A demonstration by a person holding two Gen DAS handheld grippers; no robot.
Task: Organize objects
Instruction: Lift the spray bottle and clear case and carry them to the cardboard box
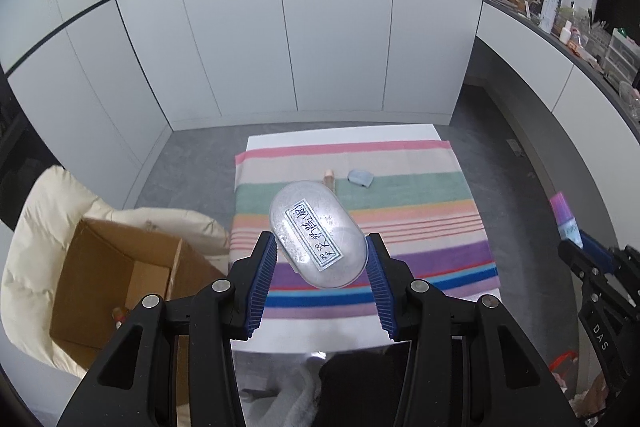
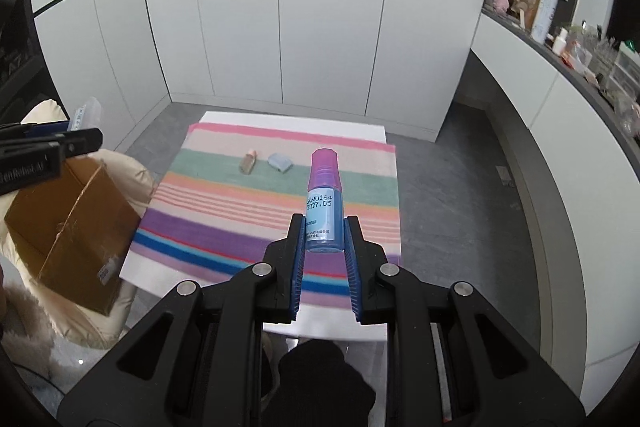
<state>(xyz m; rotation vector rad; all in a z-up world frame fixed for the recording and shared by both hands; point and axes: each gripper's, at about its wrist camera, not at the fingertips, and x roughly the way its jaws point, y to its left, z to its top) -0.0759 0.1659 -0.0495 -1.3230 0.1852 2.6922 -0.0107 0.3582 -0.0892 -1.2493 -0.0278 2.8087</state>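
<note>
- A wall of tall white cabinet doors point(image 1: 280, 27) closes the far side of the room, with a strip of grey floor point(image 1: 192, 163) open between it and the table.
- A white rectangular table point(image 2: 372, 131) stands in the middle, and grey floor stays free on its right up to a curved white counter point(image 2: 560, 131); the small clutter on that counter's shelf is too small to tell apart.
- A multicoloured striped cloth point(image 1: 420, 195) covers most of the tabletop, leaving white margins at the far and near edges, and most of the cloth is bare.
- An open brown cardboard box point(image 1: 120, 279) sits left of the table on a cream padded cushion or coat point(image 1: 40, 219), close to the table's left edge; something small lies at its bottom, too dim to identify.
- The left gripper point(image 1: 320, 259) is clamped on an oval clear plastic case with a handwritten white label point(image 1: 316, 239), held above the cloth's left part; the case hides part of what lies behind it.
- The right gripper point(image 2: 324, 239) is clenched on a light blue bottle with a pink-purple cap point(image 2: 325, 203), held above the cloth's right part.
- A small pale blue flat object point(image 2: 279, 162) and a small tan bottle with a peach cap point(image 2: 248, 163) lie side by side, apart, on the green stripe near the far edge.
</note>
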